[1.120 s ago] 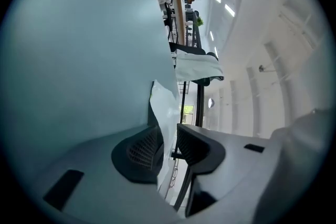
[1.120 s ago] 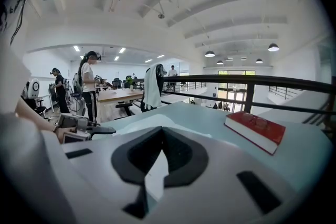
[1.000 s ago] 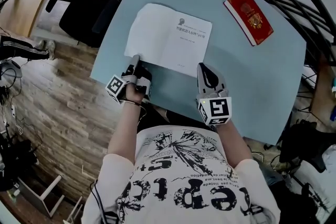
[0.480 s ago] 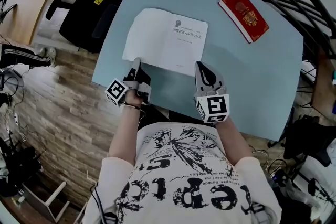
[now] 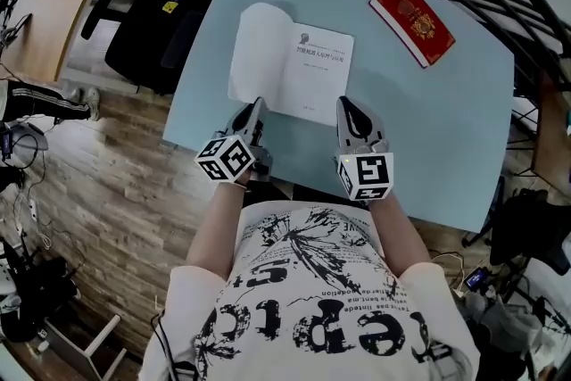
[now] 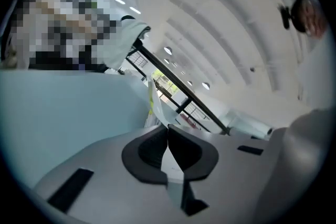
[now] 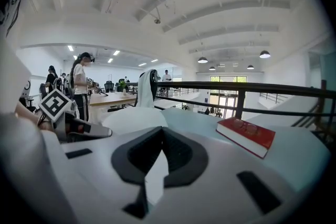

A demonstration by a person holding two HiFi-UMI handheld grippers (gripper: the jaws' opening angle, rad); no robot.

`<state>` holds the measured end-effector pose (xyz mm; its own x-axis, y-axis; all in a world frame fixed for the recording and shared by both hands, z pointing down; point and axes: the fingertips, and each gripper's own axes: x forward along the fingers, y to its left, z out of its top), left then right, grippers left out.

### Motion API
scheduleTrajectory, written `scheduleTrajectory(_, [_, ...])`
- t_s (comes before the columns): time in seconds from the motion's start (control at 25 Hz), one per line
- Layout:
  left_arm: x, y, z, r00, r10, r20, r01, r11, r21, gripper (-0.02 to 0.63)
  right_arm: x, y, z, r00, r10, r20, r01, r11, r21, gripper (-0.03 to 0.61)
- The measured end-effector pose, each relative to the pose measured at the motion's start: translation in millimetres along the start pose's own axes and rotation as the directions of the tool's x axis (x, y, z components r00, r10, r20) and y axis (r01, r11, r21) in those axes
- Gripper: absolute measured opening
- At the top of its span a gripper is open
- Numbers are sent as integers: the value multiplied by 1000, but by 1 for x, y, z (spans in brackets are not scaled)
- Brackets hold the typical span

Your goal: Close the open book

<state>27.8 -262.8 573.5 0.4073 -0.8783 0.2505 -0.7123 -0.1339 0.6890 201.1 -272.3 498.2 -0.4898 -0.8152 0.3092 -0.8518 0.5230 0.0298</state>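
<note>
The open book (image 5: 308, 71) lies left of the middle of the pale blue worktop (image 5: 428, 120), close to its left edge, with bare surface to its right and a closed red book (image 5: 412, 20) well apart at the far right. Its right page lies flat and printed; its left page (image 5: 259, 49) is raised and curled. The left gripper (image 5: 257, 110) has its fingers (image 6: 144, 152) pinched on that page's near edge. The right gripper (image 5: 346, 107), fingers (image 7: 181, 157) pressed together and empty, sits at the book's near right corner.
</note>
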Motion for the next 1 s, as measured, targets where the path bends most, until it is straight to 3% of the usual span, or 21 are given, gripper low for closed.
scheduleTrajectory(0.08, [4,-11,-5,998,17,-54,-6,980,200,21,-2,-3,1,1000,-16,4,16,1000,5,11])
scheduleTrajectory(0.16, [10,-23,-11,995,24,-96,13,930,367,21,-5,-5,1,1000,-31,1,31,999,7,11])
scheduleTrajectory(0.24, [16,-35,-19,991,16,-133,51,874,484,21,-8,-7,-1,999,-45,-3,45,999,9,11])
scheduleTrajectory(0.32, [23,-45,-28,986,12,-166,89,805,587,21,-12,-9,-3,998,-58,-7,58,998,10,11])
scheduleTrajectory(0.44, [35,-57,-45,975,15,-222,153,681,716,21,-19,-16,-7,996,-83,-13,83,997,8,11])
scheduleTrajectory(0.52, [42,-59,-60,965,23,-262,188,637,748,21,-23,-22,-11,994,-104,-19,105,994,14,11])
scheduleTrajectory(0.64, [53,-58,-80,943,52,-328,231,606,761,21,-30,-30,-14,991,-134,-27,135,991,22,11])
scheduleTrajectory(0.88, [65,-53,-129,852,166,-496,380,455,805,31,-43,-41,-18,981,-189,-39,190,981,32,11])
scheduleTrajectory(0.92, [66,-53,-134,839,173,-516,401,444,801,47,-45,-43,-19,980,-197,-42,198,980,33,11])
scheduleTrajectory(1.0, [65,-52,-145,808,169,-564,441,460,771,97,-48,-46,-21,976,-213,-47,215,976,34,11])
